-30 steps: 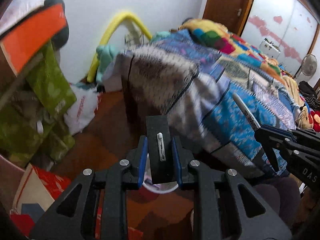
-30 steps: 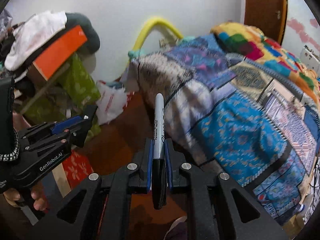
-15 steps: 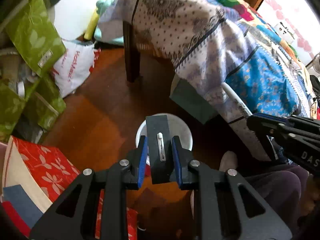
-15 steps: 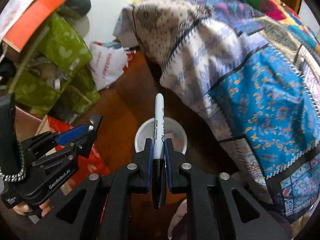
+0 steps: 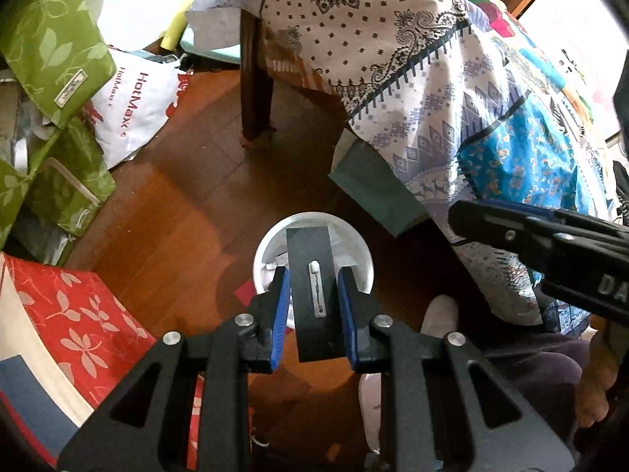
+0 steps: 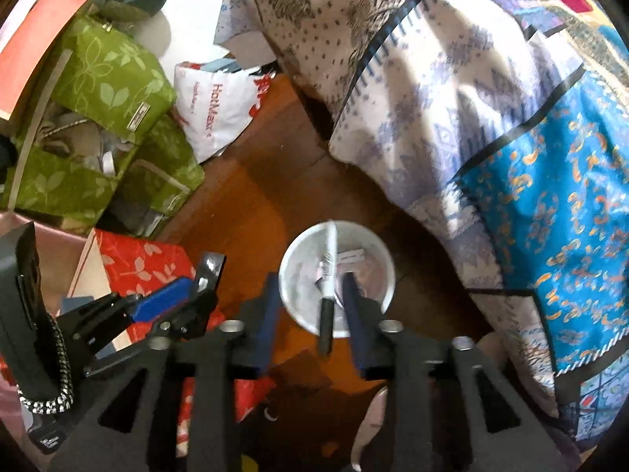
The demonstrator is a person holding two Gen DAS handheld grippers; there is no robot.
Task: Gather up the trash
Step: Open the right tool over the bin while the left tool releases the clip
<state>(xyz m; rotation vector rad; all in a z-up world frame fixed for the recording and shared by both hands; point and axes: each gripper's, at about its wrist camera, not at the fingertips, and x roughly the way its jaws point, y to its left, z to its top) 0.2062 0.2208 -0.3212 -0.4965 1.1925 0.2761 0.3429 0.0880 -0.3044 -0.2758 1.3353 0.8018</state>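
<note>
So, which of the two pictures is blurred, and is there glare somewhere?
Right wrist view: motion blur smears the black-and-white marker between the right gripper's opened jaws, above the white round bin. Left wrist view: sharp, the flat black rectangular piece crisp, with blown-out glare at the bright window.

Hidden, cropped and blurred parts

Blurred in the right wrist view: marker [image 6: 328, 271] between the just-opened right gripper [image 6: 310, 306] pads, contact with the pads unreadable. Hidden in the left wrist view: most of the bin's [image 5: 355, 244] inside, behind the black block [image 5: 312, 295] pinched in the left gripper [image 5: 313, 295]. Too small to tell: the scraps in the bin. Cut off at the right edge: the right gripper, fingertips unseen, and the foot [image 5: 593, 389].
</note>
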